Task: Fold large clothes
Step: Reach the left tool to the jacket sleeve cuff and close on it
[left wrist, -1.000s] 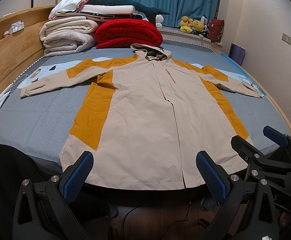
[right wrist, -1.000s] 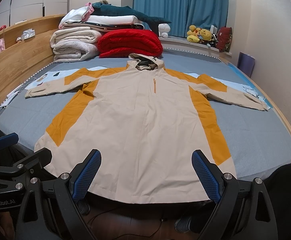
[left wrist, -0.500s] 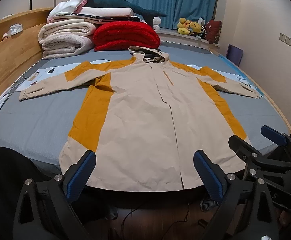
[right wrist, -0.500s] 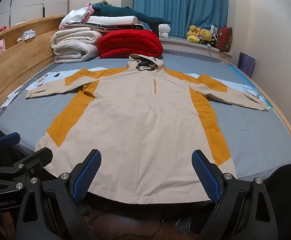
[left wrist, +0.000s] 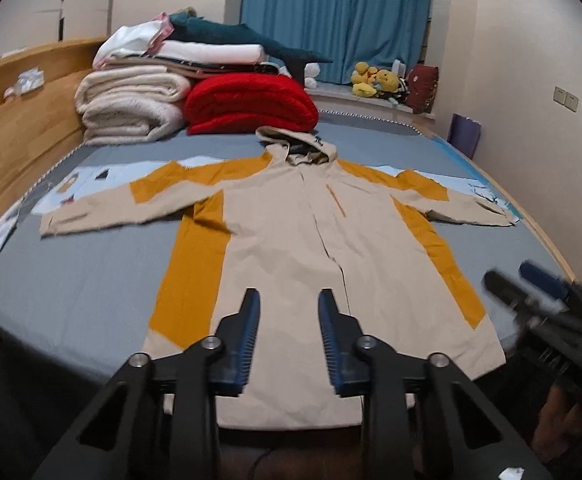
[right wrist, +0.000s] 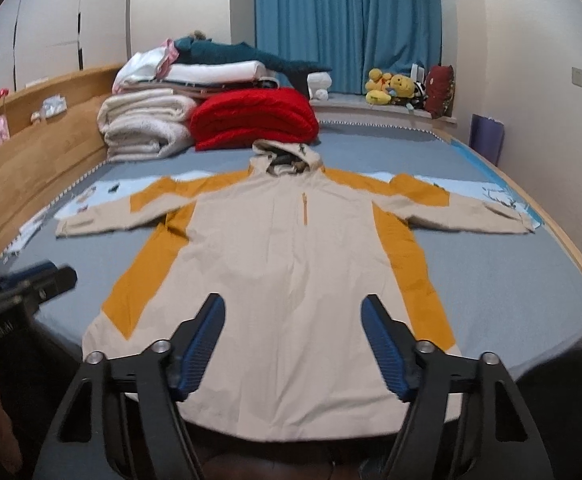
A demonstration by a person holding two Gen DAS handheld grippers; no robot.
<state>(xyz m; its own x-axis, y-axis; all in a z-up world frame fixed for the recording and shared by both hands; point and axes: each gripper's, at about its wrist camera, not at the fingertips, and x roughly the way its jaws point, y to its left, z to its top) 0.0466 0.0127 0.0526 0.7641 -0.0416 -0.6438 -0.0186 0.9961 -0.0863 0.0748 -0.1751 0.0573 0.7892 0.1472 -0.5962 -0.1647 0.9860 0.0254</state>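
Observation:
A beige and mustard hooded jacket (left wrist: pixel 291 248) (right wrist: pixel 287 264) lies flat on the grey bed, front up, sleeves spread to both sides, hem at the near edge. My left gripper (left wrist: pixel 289 300) hangs in the air above the hem near the front opening; its jaws are closing and nothing is between the blue pads. My right gripper (right wrist: pixel 293 306) hovers over the hem further right; its jaws are also closing, still wide apart, with nothing held. Each gripper shows at the edge of the other's view, the right gripper (left wrist: pixel 539 284) and the left gripper (right wrist: pixel 39 280).
Folded white blankets (left wrist: pixel 131 104) and a red quilt (left wrist: pixel 251 102) are stacked at the head of the bed (left wrist: pixel 75 280). A wooden headboard ledge (left wrist: pixel 15 128) runs along the left. Plush toys (right wrist: pixel 391 88) sit on the sill by the blue curtain. Dark floor lies below the hem.
Both grippers have risen, so the jacket sits lower in view. The left jaws have narrowed sharply from wide open, and the right jaws have narrowed a little.

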